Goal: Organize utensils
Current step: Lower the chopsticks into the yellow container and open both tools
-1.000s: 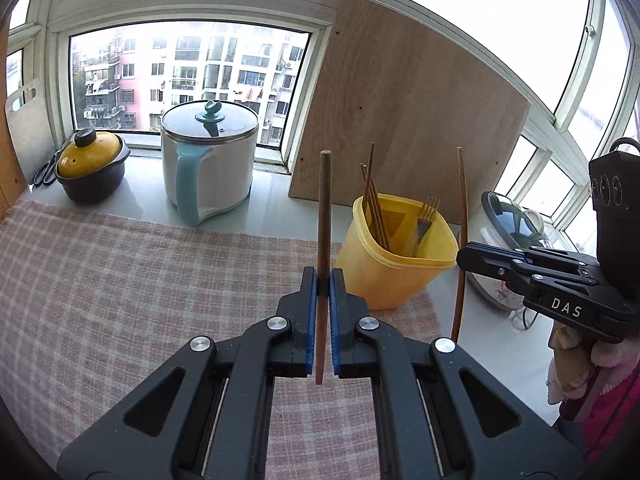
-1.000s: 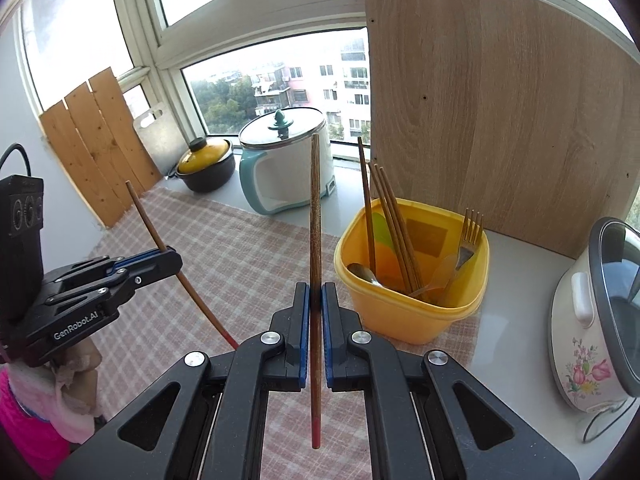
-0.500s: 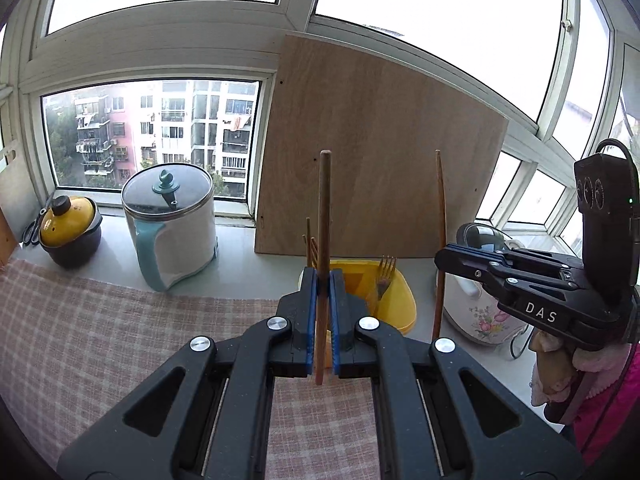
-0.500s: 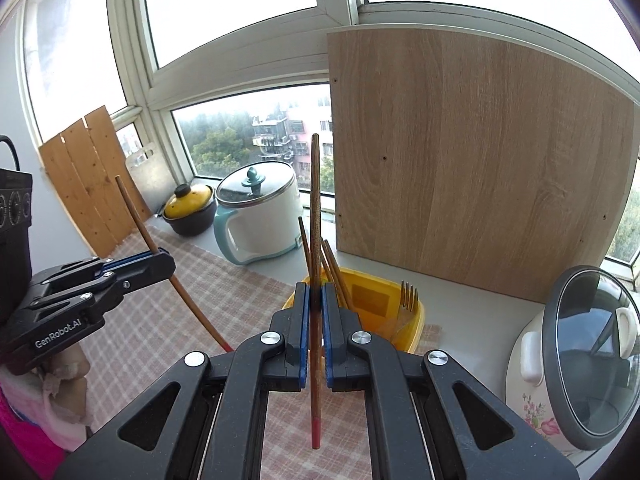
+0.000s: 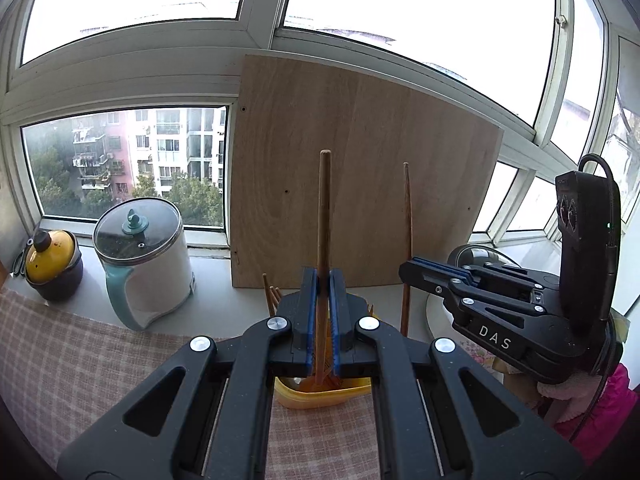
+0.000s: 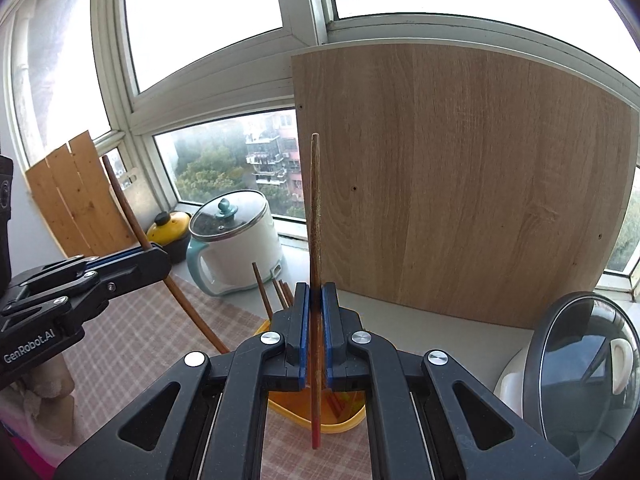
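My left gripper (image 5: 323,280) is shut on a brown wooden chopstick (image 5: 323,216) held upright. Its lower end hangs over the yellow utensil tub (image 5: 320,398), mostly hidden behind the jaws. My right gripper (image 6: 314,294) is shut on a second chopstick (image 6: 315,208) with a red lower tip, also upright over the tub (image 6: 316,420). Other chopsticks (image 6: 262,292) stand in the tub. The right gripper (image 5: 416,270) shows in the left wrist view with its chopstick (image 5: 407,216). The left gripper (image 6: 156,258) shows in the right wrist view with its chopstick (image 6: 128,208).
A wooden board (image 5: 352,184) leans on the window behind the tub. A white-and-teal lidded pot (image 5: 142,256) and a yellow-lidded pot (image 5: 50,256) stand at the back left. A rice cooker (image 6: 576,380) stands to the right. A checked cloth (image 5: 100,360) covers the counter.
Both grippers have moved forward and lower over the yellow tub, which now lies largely hidden behind the jaws. Each still holds its chopstick upright.
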A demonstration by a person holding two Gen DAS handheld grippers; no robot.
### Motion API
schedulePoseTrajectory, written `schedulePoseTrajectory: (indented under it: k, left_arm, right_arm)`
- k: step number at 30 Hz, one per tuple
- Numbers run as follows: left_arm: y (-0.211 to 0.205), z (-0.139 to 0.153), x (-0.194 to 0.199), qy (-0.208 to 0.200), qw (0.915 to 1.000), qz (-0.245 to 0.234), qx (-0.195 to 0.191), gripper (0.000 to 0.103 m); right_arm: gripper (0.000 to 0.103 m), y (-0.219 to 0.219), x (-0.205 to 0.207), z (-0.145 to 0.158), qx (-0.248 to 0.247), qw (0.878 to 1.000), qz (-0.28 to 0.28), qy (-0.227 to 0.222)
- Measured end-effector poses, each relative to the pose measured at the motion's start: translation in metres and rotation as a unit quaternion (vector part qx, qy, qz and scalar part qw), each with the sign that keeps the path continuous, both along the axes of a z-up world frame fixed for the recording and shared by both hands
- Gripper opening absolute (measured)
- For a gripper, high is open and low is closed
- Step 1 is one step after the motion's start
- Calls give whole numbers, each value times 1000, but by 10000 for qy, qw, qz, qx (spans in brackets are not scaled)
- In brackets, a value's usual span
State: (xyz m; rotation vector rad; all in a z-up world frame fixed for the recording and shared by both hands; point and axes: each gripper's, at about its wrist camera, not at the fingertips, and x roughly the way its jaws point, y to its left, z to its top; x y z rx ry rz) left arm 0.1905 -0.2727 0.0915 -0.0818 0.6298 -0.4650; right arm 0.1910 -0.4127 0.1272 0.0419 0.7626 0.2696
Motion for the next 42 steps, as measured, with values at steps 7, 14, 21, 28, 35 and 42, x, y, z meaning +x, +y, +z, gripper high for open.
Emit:
schedulePoseTrajectory:
  k: [7, 14, 21, 28, 35, 42]
  left_arm:
    - [-10, -26, 26, 334, 9994, 85, 28, 4]
    - [-8, -50, 39, 585, 9981, 172, 106, 4]
    - [-7, -61, 41, 720, 9972, 168, 130, 4]
    - [-6, -62, 36, 753, 9970, 131, 144, 4]
    - [-4, -60, 17, 706, 9972, 136, 184, 4]
    - [0, -58, -6, 663, 9975, 145, 218, 4]
  right_arm:
    - [4, -4, 13, -9, 18, 9999, -139, -36]
    - [4, -6, 23, -12, 94, 9997, -231, -28]
    - [4, -6, 28, -27, -18, 9997, -240, 108]
    - [4, -8, 22, -42, -40, 9988, -239, 428]
    - [17, -2, 9, -42, -328, 9976, -158, 588]
    - [31, -2, -12, -34, -337, 9975, -117, 605]
